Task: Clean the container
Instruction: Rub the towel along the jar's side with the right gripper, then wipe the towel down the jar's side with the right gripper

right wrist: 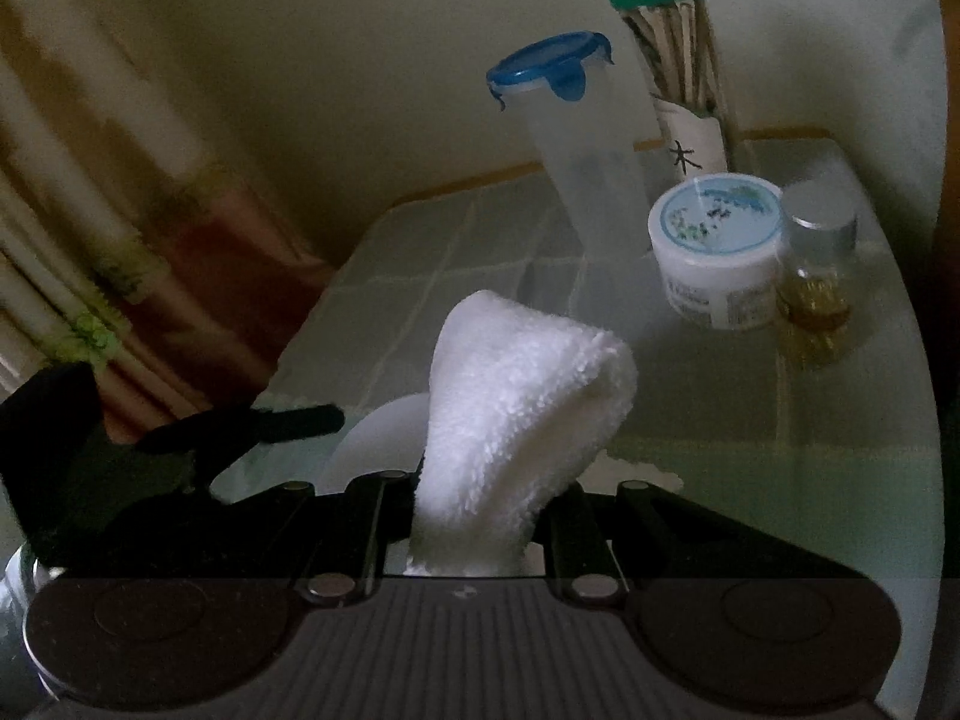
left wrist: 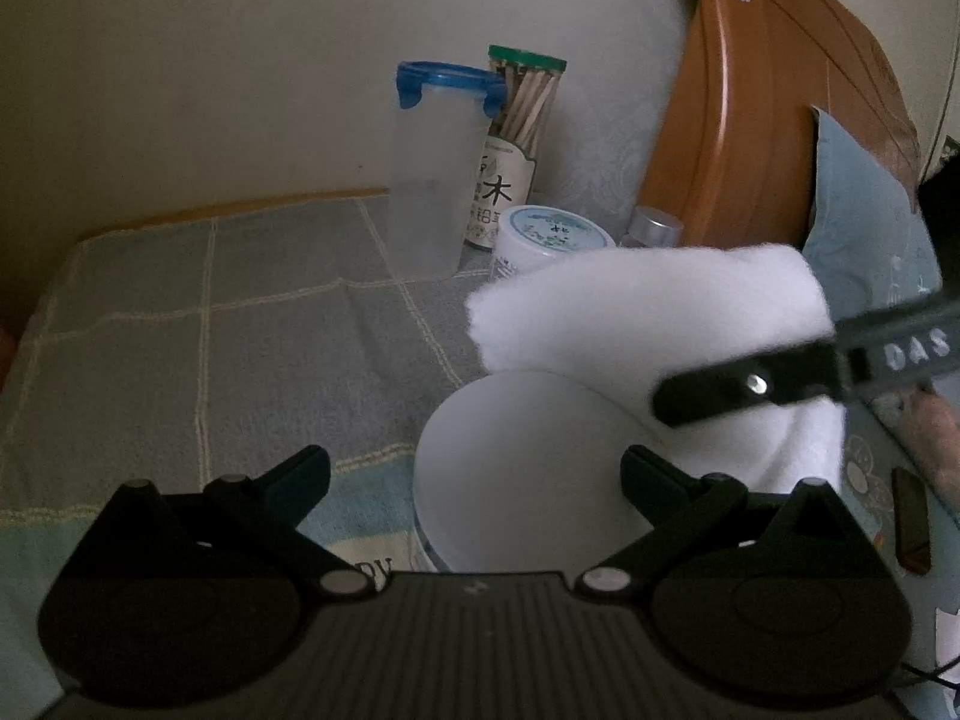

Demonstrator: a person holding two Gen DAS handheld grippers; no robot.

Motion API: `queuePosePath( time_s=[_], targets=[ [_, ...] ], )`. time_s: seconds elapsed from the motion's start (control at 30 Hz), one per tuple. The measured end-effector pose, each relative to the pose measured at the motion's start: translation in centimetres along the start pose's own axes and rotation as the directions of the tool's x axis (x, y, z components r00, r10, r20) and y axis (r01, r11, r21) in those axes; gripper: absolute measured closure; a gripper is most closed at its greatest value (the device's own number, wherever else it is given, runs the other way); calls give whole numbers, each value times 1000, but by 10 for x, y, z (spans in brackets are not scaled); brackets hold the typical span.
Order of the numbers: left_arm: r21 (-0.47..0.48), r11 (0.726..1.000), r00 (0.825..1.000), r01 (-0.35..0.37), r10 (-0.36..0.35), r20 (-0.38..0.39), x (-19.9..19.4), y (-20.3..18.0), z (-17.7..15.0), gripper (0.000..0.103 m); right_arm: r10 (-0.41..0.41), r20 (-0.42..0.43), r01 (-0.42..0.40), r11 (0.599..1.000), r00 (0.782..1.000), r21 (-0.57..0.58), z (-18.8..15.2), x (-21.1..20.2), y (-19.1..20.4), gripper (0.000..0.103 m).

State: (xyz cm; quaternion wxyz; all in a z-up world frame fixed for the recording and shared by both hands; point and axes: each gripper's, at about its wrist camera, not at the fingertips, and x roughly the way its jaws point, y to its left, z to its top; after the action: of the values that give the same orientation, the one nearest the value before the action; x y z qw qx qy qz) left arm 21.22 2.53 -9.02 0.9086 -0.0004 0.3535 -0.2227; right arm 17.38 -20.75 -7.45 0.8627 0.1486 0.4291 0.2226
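While the left tongs [left wrist: 474, 474] stand wide around a white round container [left wrist: 516, 468], each tip sits against one side of it, though whether they press on it cannot be told from the left wrist view. Directly ahead of these tongs, at the far rim of the container, hangs a white cloth [left wrist: 654, 324], folded into a thick roll. It is held by the right tongs [left wrist: 744, 387], which enter from the right and cross in front of it. In the right wrist view the right tongs [right wrist: 468, 516] are drawn narrow and clamped on the cloth [right wrist: 516, 408], which rises from between the tips and flares forward. Below and left of the cloth a pale arc of the container [right wrist: 384, 438] shows, with a tip of the left tongs [right wrist: 282, 420] beside it. Beyond both tongs, on the desk [left wrist: 240, 312] under a grey checked cover, stand a tall tub [left wrist: 435, 174] with a blue lid, a tube [left wrist: 516, 144] of wooden sticks with a green cap, a small white jar [right wrist: 717, 252] and a small bottle [right wrist: 816, 282] with a silver cap. Right of the left tongs stands a wooden headboard [left wrist: 774, 96].
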Motion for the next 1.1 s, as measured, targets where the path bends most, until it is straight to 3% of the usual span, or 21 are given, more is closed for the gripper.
queuePosePath(
  time_s=[0.47,0.7,0.83,1.1],
  targets=[
    [11,1000,1000,-7,7,12,-2,-3,-2,0,39,-29,-38,999,999,35,-42,-14,21,85],
    [23,1000,999,-21,20,44,-7,-7,-3,0,-12,42,9,998,999,54,-42,-44,9,85],
    [42,999,998,11,-13,66,-11,-18,-2,0,-41,93,34,997,995,73,-39,-61,-2,85],
    [77,994,995,-72,66,76,0,-41,-7,0,-51,138,37,995,989,96,-36,-69,-13,85]
  ],
)
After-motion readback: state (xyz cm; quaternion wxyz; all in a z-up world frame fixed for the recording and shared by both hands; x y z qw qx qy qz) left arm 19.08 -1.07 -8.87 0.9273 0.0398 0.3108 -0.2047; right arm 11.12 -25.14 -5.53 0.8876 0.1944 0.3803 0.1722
